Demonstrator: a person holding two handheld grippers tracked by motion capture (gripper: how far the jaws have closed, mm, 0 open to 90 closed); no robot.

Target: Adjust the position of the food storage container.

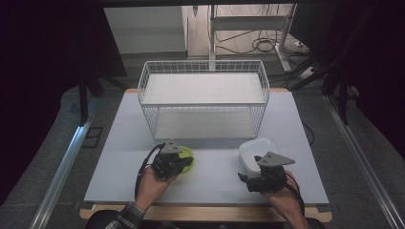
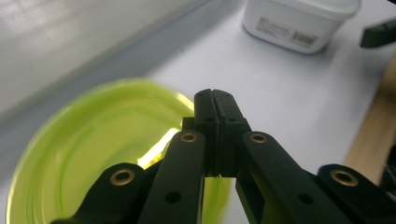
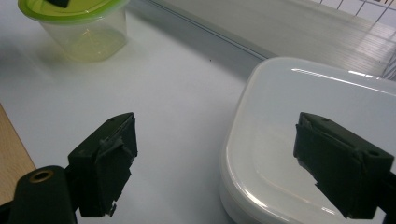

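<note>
With my left tongs (image 2: 215,100) pinching the green tub's lid (image 2: 107,154) rim, I'd ease my spread right tongs (image 3: 215,158) squarely around the white box (image 3: 322,140).

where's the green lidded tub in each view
High view: the green lidded tub sits left of centre on the table, partly under the left hand-held gripper.
Left gripper view: lower left, its lid seen from above behind the shut jaws.
Right gripper view: top left corner, seen from the side.
Shared landmark: the white container.
</note>
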